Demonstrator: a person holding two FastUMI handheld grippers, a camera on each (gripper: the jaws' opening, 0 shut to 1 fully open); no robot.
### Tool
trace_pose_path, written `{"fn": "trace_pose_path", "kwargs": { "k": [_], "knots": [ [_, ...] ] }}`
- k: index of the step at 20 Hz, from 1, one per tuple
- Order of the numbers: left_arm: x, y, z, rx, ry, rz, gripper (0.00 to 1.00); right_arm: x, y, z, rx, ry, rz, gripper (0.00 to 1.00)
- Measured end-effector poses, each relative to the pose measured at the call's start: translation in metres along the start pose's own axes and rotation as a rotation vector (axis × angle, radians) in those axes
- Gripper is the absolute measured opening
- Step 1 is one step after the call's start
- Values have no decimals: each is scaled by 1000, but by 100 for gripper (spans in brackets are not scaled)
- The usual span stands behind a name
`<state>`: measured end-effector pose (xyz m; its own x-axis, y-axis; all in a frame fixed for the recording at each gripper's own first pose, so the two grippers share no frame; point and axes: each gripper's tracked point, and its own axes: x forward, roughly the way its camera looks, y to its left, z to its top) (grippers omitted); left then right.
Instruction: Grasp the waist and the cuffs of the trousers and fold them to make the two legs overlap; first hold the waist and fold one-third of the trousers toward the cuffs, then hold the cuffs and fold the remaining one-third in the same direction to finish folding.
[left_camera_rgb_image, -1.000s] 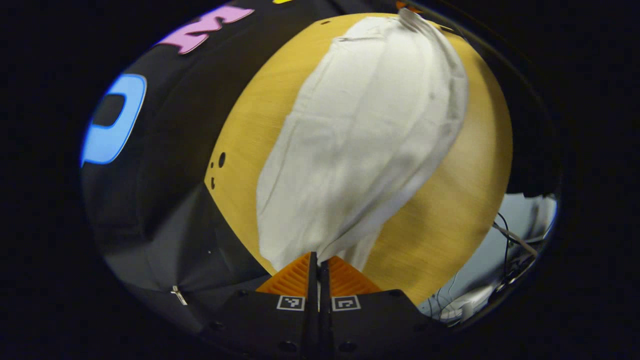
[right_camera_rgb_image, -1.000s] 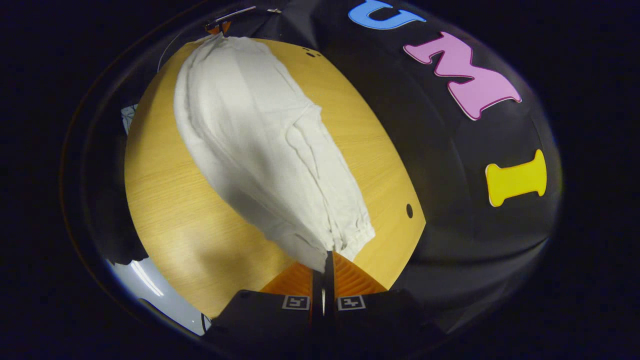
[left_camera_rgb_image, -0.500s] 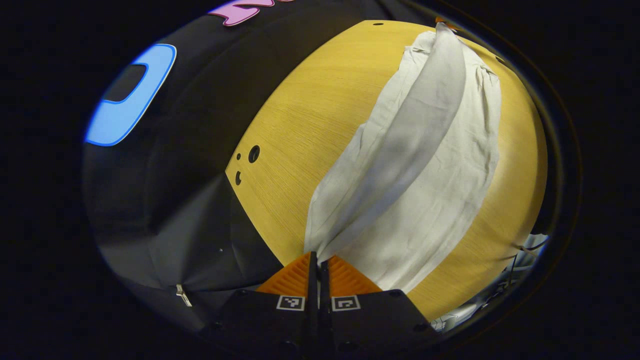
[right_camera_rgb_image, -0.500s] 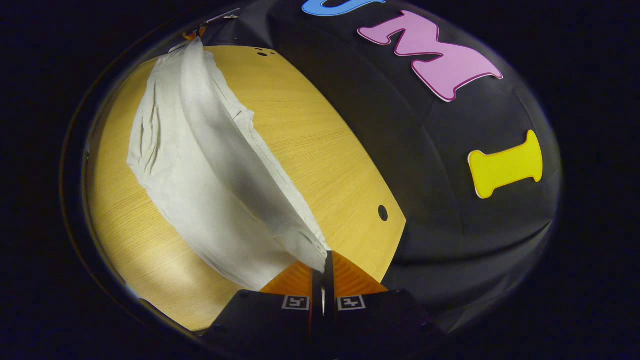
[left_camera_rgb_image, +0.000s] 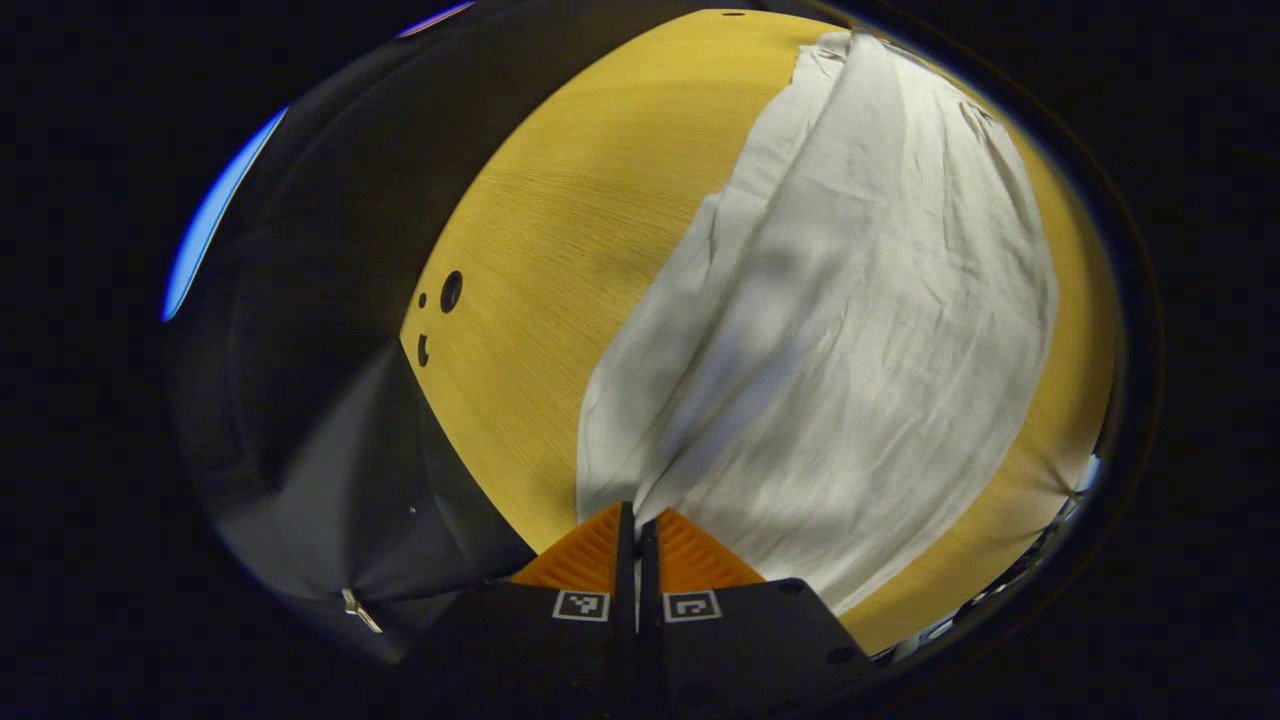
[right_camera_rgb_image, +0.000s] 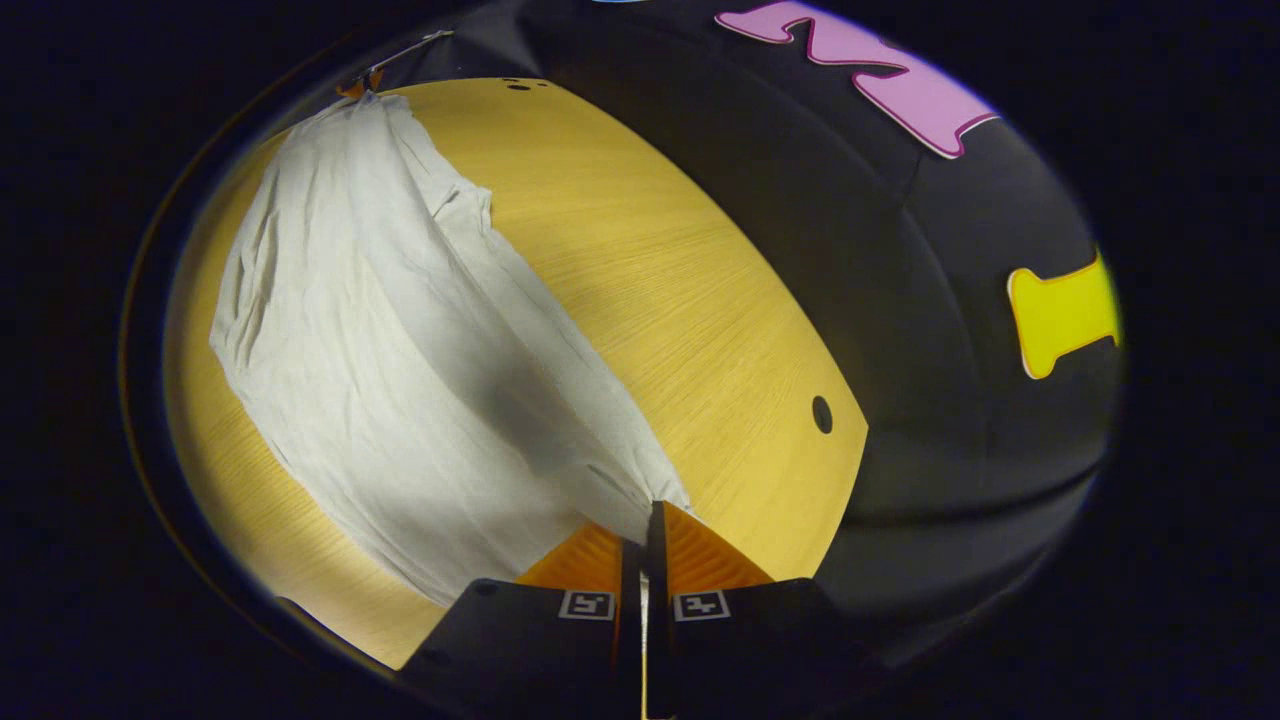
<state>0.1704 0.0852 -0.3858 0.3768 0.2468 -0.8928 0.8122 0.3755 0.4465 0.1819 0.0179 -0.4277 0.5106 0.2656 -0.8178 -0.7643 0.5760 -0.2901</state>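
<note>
Spread wider and flatter than half a second ago, trousers (left_camera_rgb_image: 850, 300) now across the table (left_camera_rgb_image: 560, 250). Left gripper (left_camera_rgb_image: 636, 515) pinched tight on a cloth edge, fabric fanning ahead and right. Right gripper (right_camera_rgb_image: 645, 515) likewise clamped on the trousers (right_camera_rgb_image: 370, 340), cloth stretching ahead-left.

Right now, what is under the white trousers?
The white trousers lie spread on the wooden table, which shows bare around them. Whatever lies beneath the cloth is covered. Each tool pinches an edge.
</note>
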Motion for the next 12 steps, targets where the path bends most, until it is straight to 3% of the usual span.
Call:
{"fn": "trace_pose_path", "kwargs": {
  "k": [3, 8, 10, 11, 12],
  "knots": [
    [20, -8, 0, 18, 40, -30, 7, 21, 8, -6, 23, 37, 55, 9],
    [25, -3, 6, 96, 38, 10, 12, 28, 7, -8, 33, 30, 61, 17],
    [24, 8, 4, 168, 51, 48, 21, 28, 6, -7, -7, 24, 43, 27],
    [25, 12, 6, 206, 52, 62, 37, 27, 5, -7, -20, 32, 41, 30],
    [24, 17, 6, 228, 57, 68, 43, 26, 4, -7, -23, 46, 38, 34]
  ]
}}
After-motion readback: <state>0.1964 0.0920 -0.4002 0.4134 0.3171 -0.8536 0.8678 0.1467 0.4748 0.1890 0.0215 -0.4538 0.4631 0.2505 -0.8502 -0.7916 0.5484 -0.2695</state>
